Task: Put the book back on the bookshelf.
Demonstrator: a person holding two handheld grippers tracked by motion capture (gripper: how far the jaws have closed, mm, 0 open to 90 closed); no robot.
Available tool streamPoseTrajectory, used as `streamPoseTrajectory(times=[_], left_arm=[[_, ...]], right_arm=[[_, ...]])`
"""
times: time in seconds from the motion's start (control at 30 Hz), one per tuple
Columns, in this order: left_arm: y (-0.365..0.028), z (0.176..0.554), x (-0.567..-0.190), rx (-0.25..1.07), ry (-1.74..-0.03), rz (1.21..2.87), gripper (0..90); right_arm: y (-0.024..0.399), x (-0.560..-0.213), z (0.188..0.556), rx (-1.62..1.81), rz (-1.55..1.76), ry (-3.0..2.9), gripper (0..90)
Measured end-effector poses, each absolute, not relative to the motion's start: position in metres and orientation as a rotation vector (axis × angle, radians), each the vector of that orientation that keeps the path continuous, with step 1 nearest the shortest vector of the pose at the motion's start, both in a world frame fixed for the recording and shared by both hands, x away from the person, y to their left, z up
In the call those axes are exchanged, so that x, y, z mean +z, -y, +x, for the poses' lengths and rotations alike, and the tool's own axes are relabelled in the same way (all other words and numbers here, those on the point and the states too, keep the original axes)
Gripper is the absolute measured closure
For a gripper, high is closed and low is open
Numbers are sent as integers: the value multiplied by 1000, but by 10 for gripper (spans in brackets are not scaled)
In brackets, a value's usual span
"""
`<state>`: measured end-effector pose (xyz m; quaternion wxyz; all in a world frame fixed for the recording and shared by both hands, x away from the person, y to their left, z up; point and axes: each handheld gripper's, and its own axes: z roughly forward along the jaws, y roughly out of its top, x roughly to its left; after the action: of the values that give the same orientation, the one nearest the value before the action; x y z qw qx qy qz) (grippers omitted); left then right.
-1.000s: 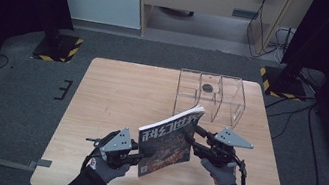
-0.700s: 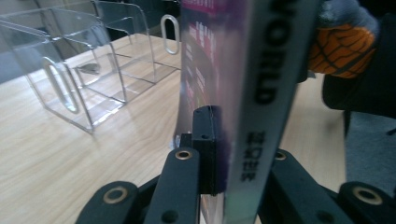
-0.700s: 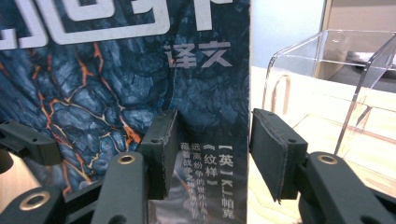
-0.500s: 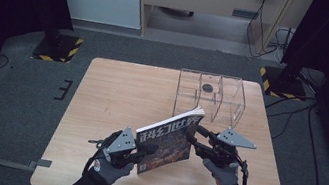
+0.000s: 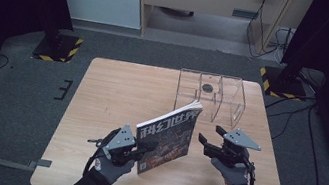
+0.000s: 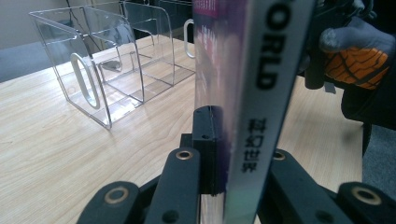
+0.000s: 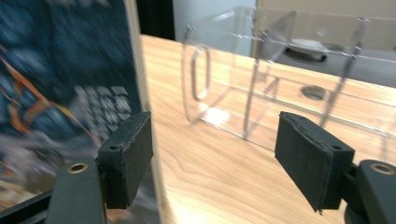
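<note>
Handover looks done. Left tongs (image 5: pixel 145 148) now clamp the magazine (image 5: pixel 168 136) at its spine edge; the left gripper view shows the spine (image 6: pixel 254 93) squeezed between the closed jaws. Right tongs (image 5: pixel 208 140) have let go: half a second ago they sat against the magazine's right edge, now they stand clear at its 3 o'clock, jaws spread wide. The right gripper view confirms it: wide gap between the pads (image 7: pixel 128 156), with the cover (image 7: pixel 60 93) just beside the left pad and, as far as I can tell, not pinched.

Magazine stands upright and tilted near the worktop (image 5: pixel 116 94) front edge, lower corner close to or on the wood, cannot tell which. It has swung a little toward the left hand (image 5: pixel 112 167) over the last second.

Clear acrylic file holder (image 5: pixel 209 97) sits at 1 o'clock from the magazine, well apart, slots empty apart from a dark round thing (image 5: pixel 208 87) seen through it.

Judgement: magazine is now carried by one side only, probably headed into a holder slot. The single grip on a floppy spine could let it sag or twist.
</note>
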<state>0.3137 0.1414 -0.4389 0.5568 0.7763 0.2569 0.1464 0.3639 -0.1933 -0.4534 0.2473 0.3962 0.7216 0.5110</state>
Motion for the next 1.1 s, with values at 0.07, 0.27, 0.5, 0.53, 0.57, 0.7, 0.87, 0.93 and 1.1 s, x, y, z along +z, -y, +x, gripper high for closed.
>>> streamPoseTrajectory(times=[0.07, 0.27, 0.5, 0.53, 0.57, 0.7, 0.87, 0.93, 1.1], left_arm=[[-142, 313, -437, 349, -611, 1829, 824], [-142, 313, -434, 332, -638, 1811, 826], [-145, 315, -427, 332, -663, 1782, 826], [-145, 315, -427, 332, -663, 1782, 825], [-146, 316, -425, 334, -669, 1778, 826], [-148, 316, -422, 342, -677, 1770, 826], [-152, 317, -414, 356, -682, 1747, 826], [-153, 318, -411, 365, -682, 1740, 826], [-156, 320, -403, 392, -692, 1727, 826]], right_arm=[[196, -456, 364, 1367, 1085, -1973, 269], [207, -465, 364, 1271, 1111, -1995, 259], [218, -472, 366, 1210, 1162, -1997, 239], [219, -473, 366, 1199, 1169, -2000, 235], [220, -475, 367, 1191, 1174, -2005, 231], [222, -477, 367, 1173, 1178, -2013, 222], [225, -480, 368, 1148, 1194, -2015, 212], [226, -481, 368, 1141, 1192, -2017, 210], [230, -485, 368, 1112, 1199, -2020, 202]])
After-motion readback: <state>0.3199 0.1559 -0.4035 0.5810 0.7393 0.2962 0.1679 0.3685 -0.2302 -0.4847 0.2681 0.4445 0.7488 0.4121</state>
